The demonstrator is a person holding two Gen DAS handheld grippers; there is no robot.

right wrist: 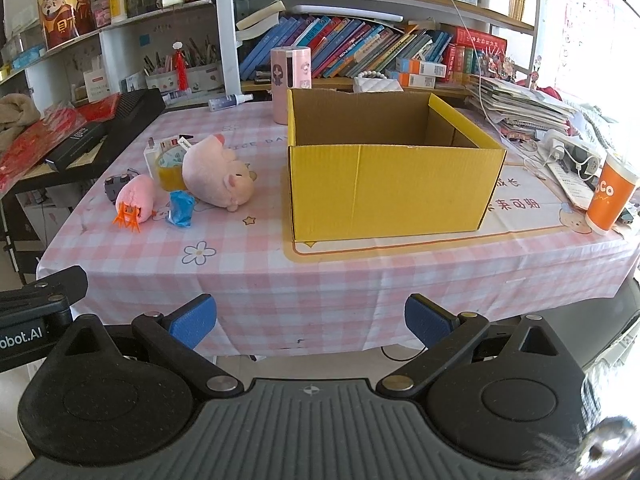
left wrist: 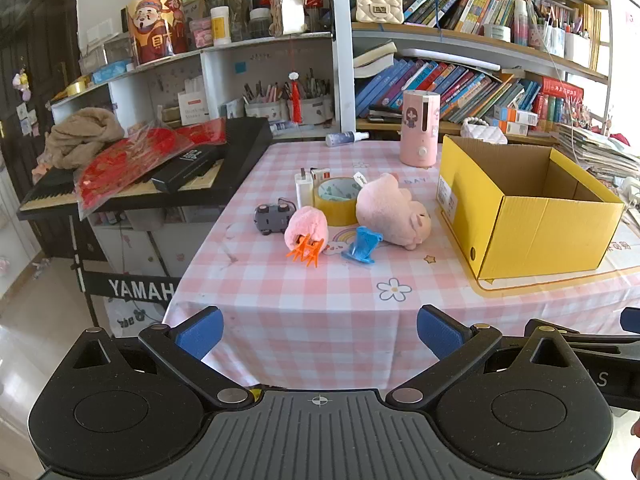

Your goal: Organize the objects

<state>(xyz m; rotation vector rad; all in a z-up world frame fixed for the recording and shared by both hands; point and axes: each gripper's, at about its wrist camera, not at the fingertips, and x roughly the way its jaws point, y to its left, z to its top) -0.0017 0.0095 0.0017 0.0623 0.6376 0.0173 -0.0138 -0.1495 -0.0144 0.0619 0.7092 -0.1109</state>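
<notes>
Both the left gripper and the right gripper hover with jaws wide apart and nothing between them, short of the desk. Further out, the plush pig, tape roll, blue clip and pink fluffy clip lie beside the yellow box. Its inside looks empty, so the organizing seems not yet begun.

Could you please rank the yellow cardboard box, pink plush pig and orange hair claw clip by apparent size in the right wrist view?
1. Yellow cardboard box
2. Pink plush pig
3. Orange hair claw clip
</notes>
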